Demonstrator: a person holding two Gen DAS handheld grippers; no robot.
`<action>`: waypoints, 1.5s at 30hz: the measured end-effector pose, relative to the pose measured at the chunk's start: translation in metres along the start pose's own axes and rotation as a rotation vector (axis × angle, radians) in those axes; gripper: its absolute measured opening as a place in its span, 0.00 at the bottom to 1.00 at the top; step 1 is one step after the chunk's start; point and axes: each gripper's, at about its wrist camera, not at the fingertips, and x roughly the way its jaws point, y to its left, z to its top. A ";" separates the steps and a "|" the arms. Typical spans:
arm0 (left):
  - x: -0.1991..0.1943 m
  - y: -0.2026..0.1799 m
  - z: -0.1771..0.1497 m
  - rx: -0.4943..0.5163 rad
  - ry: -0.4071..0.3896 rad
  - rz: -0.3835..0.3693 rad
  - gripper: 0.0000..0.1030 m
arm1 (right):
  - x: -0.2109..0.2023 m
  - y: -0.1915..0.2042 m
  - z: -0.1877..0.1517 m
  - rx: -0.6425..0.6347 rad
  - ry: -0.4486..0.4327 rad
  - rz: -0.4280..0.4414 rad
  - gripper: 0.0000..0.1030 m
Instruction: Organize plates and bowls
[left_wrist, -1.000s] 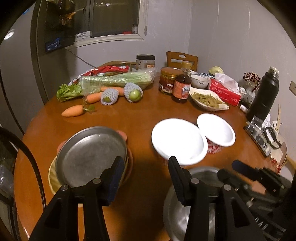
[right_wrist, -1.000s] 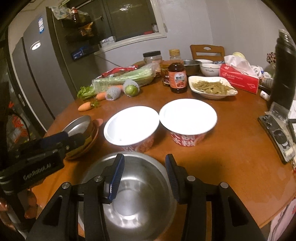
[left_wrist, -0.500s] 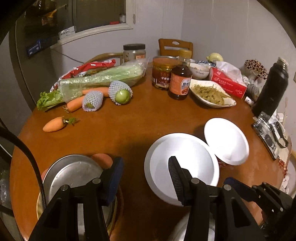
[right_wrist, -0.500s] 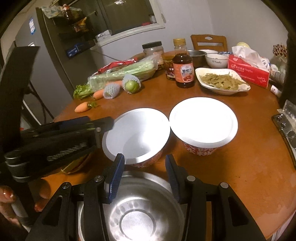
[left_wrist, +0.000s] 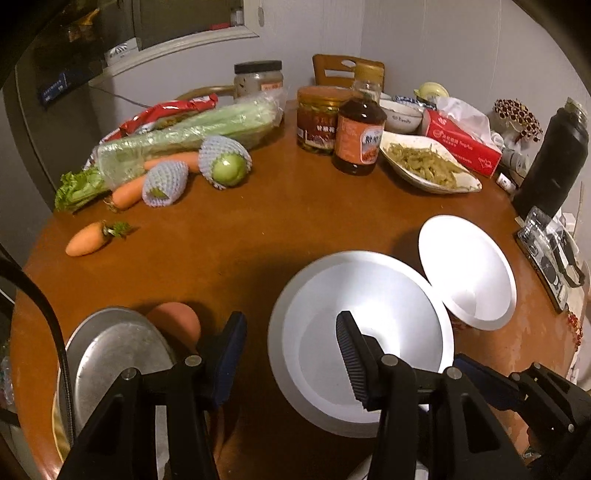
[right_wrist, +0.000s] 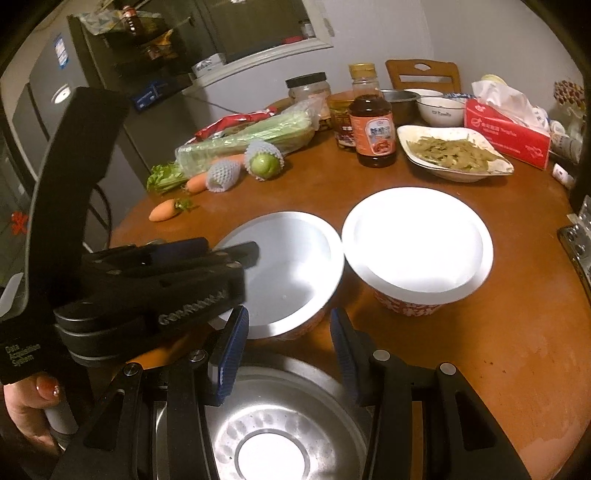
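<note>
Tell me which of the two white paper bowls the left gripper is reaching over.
The left gripper is over the nearer white paper bowl, left of the pair; the other paper bowl sits clear beside it.

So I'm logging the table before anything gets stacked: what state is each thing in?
Left hand-held gripper: open, empty, over the near white bowl.
Right hand-held gripper: open, empty, above the steel bowl.
Near white bowl: upright, empty.
Far white bowl: upright, empty.
Steel bowl: upright, empty.
Sauce bottle: upright, capped.
White dish: filled with food.
</note>
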 end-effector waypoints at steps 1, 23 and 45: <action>0.001 -0.001 -0.001 0.004 0.003 -0.002 0.46 | 0.000 0.002 0.000 -0.010 0.000 0.004 0.46; -0.050 0.000 -0.007 0.002 -0.091 -0.005 0.38 | -0.029 0.031 0.000 -0.112 -0.101 -0.015 0.46; -0.120 -0.042 -0.054 0.055 -0.139 -0.023 0.38 | -0.108 0.033 -0.042 -0.144 -0.170 -0.028 0.46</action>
